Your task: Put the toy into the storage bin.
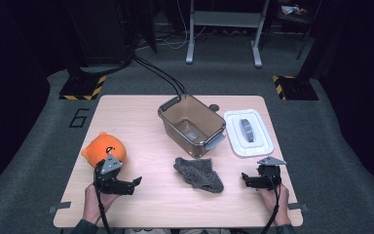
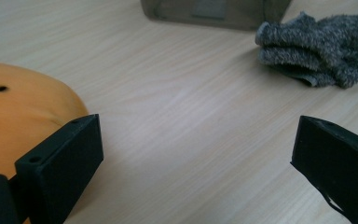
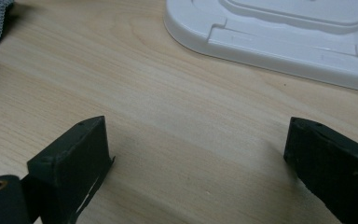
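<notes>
Both tongs are held low over the near edge of the worktop [image 1: 141,112] with nothing gripped, so the work is judged to be at its opening step, before any pickup. The left tongs [image 1: 135,183] are seen with jaws wide apart in the left gripper view, the orange plush toy [image 1: 104,149] lying just beside them at about 11 o'clock and close against the left-hand jaw there. The right tongs [image 1: 245,177] are likewise spread, with bare wood between the jaws, and the white lid [image 1: 248,132] is found at 12 o'clock from them, flat on the worktop. The grey cloth [image 1: 199,174] is crumpled between the two tongs, at 3 o'clock from the left pair. The clear brown bin [image 1: 191,124] stands open beyond the cloth, apparently empty. The toy is judged the likeliest first thing: the left tongs would need to be turned toward it and closed on its soft body.
</notes>
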{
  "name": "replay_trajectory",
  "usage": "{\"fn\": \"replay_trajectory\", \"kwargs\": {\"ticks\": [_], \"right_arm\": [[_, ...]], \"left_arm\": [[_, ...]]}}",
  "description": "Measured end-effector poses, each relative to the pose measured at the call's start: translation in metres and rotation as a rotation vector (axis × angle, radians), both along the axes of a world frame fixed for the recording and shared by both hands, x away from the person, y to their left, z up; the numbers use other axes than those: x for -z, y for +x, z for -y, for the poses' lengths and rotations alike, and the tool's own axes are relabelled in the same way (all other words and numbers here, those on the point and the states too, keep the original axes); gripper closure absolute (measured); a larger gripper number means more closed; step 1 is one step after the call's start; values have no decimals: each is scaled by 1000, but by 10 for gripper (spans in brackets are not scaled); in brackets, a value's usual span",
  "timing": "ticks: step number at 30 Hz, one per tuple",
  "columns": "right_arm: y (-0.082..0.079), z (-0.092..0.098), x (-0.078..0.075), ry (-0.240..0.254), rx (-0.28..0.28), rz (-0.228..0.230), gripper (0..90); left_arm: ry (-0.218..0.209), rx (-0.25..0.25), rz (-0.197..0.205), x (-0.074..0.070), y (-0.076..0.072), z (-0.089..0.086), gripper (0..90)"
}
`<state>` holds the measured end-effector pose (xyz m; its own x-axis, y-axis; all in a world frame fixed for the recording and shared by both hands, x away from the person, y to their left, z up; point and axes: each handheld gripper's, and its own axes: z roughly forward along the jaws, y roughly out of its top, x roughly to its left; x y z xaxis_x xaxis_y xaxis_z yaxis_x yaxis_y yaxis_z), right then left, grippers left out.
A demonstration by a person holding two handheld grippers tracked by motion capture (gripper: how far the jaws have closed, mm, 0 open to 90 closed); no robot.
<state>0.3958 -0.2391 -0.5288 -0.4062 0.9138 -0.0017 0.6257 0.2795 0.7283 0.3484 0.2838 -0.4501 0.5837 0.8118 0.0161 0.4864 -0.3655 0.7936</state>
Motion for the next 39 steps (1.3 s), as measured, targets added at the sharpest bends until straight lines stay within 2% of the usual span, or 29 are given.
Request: {"fn": "replay_trajectory", "kwargs": {"ticks": [2, 5, 8, 11, 18, 23, 27, 29, 32, 33, 34, 36, 37, 38, 39], "right_arm": [[0, 0, 0, 1, -1, 0, 58], [0, 0, 0, 1, -1, 0, 60], [0, 0, 0, 2, -3, 1, 62], [0, 0, 0, 2, -3, 1, 62], [0, 0, 0, 1, -9, 3, 67], [0, 0, 0, 1, -9, 3, 67], [0, 0, 0, 1, -9, 3, 67], [0, 0, 0, 2, -8, 3, 67], [0, 0, 0, 1, -8, 3, 67], [0, 0, 0, 1, -8, 3, 67], [0, 0, 0, 1, -9, 3, 67], [0, 0, 0, 1, -8, 3, 67], [0, 0, 0, 1, -8, 3, 67], [0, 0, 0, 1, -8, 3, 67], [0, 0, 0, 1, -8, 3, 67]], "left_arm": [[0, -12, 15, -8, 2, -6, 16], [6, -20, 14, -17, 10, -17, 13], [-17, -48, 5, -22, 20, -31, 10], [-21, -89, -3, -25, 30, -44, 2], [13, -157, -10, -26, 47, -66, 6], [18, -198, -22, -20, 60, -77, 0], [23, -217, -68, -12, 70, -84, 4], [5, -218, -93, -6, 75, -87, 10], [17, -220, -86, -1, 76, -88, 21], [5, -221, -96, 2, 77, -89, 22], [1, -220, -105, 4, 77, -89, 38], [20, -219, -107, 11, 78, -88, 72], [9, -226, -111, 13, 78, -87, 94], [25, -215, -122, 13, 78, -86, 118], [25, -221, -114, 15, 78, -85, 138]]}}
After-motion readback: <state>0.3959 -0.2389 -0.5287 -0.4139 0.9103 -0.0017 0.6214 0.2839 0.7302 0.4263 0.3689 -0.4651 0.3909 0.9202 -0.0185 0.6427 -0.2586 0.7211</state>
